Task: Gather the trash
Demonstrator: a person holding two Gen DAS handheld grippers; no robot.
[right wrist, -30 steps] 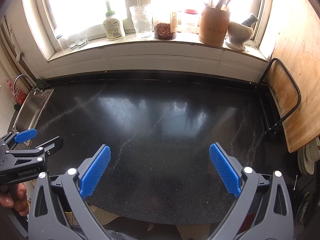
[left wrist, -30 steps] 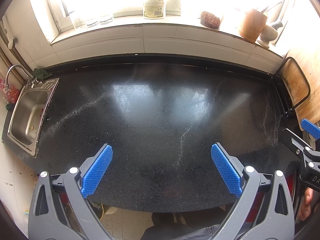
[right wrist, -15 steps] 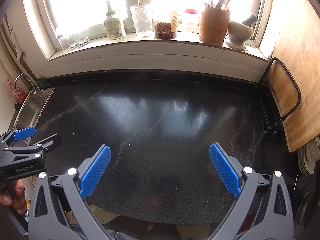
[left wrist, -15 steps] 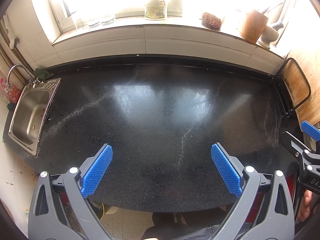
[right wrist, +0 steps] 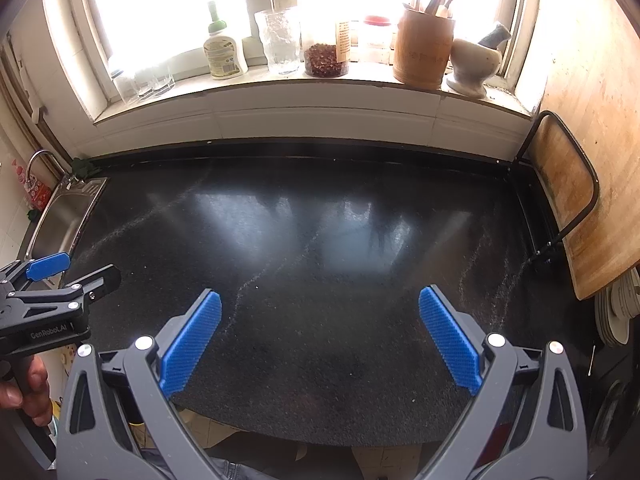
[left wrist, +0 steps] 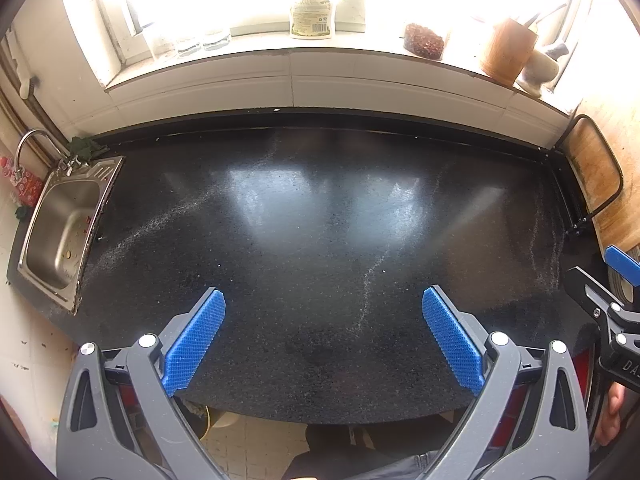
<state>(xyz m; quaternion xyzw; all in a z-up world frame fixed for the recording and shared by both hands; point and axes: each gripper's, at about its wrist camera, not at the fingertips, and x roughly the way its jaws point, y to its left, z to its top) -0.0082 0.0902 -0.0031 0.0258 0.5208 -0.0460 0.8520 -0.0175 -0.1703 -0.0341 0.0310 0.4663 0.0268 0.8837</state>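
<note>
"GenRobot.AI" on left hand-held gripper [right wrist: 70,280] body

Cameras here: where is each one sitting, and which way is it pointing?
Left wrist view: rides the left gripper, looking across the black countertop toward the windowsill; shows its blue fingers, spread apart, and the right gripper at the right edge.
Right wrist view: rides the right gripper, facing the same way; the left gripper and a hand show at the left.
Shared: countertop, sink, wooden utensil holder.

countertop [right wrist: 320,280] bare, passable | left: sink [left wrist: 60,232] | right: cutting board [right wrist: 568,184] | back: sill jars [right wrist: 326,58]
</note>
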